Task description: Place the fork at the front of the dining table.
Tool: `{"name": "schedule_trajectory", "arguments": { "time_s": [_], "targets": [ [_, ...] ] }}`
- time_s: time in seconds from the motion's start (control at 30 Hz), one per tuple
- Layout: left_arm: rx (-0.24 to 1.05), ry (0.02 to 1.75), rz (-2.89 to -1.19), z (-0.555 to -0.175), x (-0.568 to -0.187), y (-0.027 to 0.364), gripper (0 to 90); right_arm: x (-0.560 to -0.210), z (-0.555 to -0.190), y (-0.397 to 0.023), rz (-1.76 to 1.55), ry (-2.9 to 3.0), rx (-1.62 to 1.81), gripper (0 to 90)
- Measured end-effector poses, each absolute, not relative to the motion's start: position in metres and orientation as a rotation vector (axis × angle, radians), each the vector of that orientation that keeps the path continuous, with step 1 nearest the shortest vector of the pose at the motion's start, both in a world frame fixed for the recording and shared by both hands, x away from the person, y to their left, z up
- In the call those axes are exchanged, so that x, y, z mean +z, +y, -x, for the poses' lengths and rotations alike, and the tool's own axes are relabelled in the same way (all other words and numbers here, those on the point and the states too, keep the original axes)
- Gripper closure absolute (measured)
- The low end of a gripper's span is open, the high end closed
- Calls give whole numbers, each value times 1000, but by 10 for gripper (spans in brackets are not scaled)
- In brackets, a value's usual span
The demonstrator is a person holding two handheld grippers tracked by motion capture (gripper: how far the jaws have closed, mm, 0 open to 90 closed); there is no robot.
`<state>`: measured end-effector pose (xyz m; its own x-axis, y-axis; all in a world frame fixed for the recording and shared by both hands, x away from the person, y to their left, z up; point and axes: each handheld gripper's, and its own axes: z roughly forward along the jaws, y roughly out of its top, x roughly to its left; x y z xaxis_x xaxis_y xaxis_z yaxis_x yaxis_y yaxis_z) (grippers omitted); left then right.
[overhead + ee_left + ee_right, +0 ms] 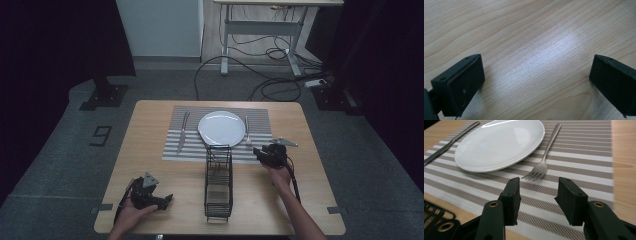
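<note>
A white plate (221, 128) (499, 142) sits in the middle of a striped placemat (192, 150) (586, 157). A fork (247, 131) (546, 155) lies to its right and a knife (182, 132) (449, 142) to its left. My right gripper (258, 151) (537, 187) hovers over the mat's near right corner, open, with nothing between its jaws; the fork's tines lie just beyond them. My left gripper (168, 200) (536, 72) rests low at the table's near left, open wide over bare wood.
A black wire basket (219, 182) (431, 210) stands lengthwise at the table's near middle, between the two hands. The wooden table (150, 125) has bare surface at both sides of the mat. Cables and a desk frame lie on the floor beyond.
</note>
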<state>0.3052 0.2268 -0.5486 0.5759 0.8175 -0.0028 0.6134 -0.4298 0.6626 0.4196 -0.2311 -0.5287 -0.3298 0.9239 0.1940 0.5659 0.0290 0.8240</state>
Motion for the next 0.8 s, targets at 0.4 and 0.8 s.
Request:
{"name": "schedule_trajectory", "arguments": {
  "time_s": [0.4,0.8],
  "targets": [
    [427,1137,-2186,-305,-549,227,0,-531,-376,-267,-1469,1933,1255,484],
    [428,1139,-2185,-305,-549,227,0,-544,-352,-287,-1433,2010,1140,436]
  ]
}}
